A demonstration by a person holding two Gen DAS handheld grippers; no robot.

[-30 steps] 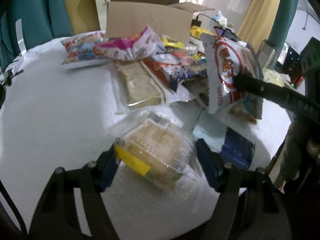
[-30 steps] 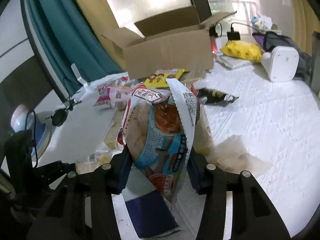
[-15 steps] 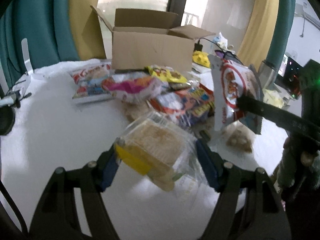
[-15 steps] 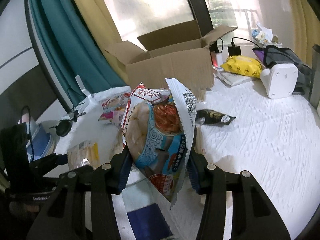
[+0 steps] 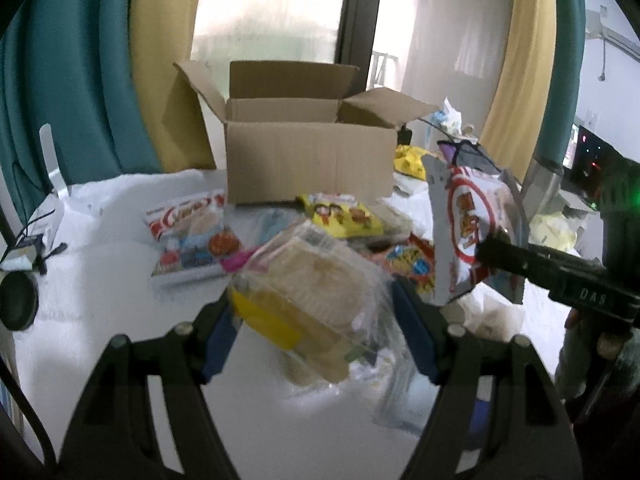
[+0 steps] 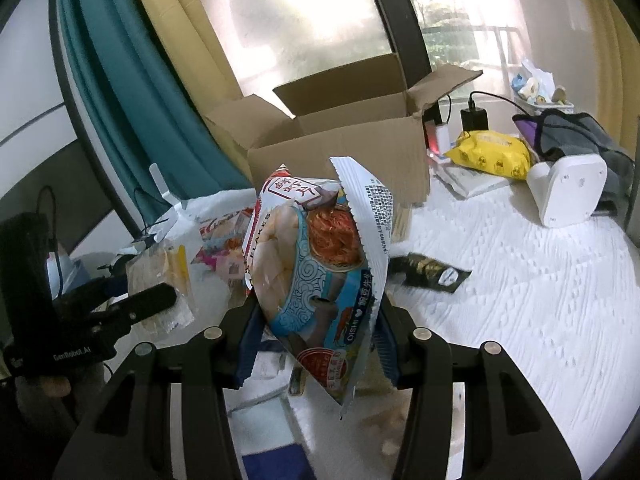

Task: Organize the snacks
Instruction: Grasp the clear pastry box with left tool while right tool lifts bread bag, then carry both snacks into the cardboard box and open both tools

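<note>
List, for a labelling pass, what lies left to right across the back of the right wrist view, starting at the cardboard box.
Open brown cardboard box → black charger plug → yellow crinkly snack pack → white plastic stand.

Backlit from the window behind the box, blown out to white glare in both views; dim and murky in the foreground, fingers nearly black silhouettes; soft motion blur over the clear pack and the snacks in the left view; sharper in the right view, print on the bag legible; strong fisheye bending of curtains at the edges; dark vignette in the corners.
</note>
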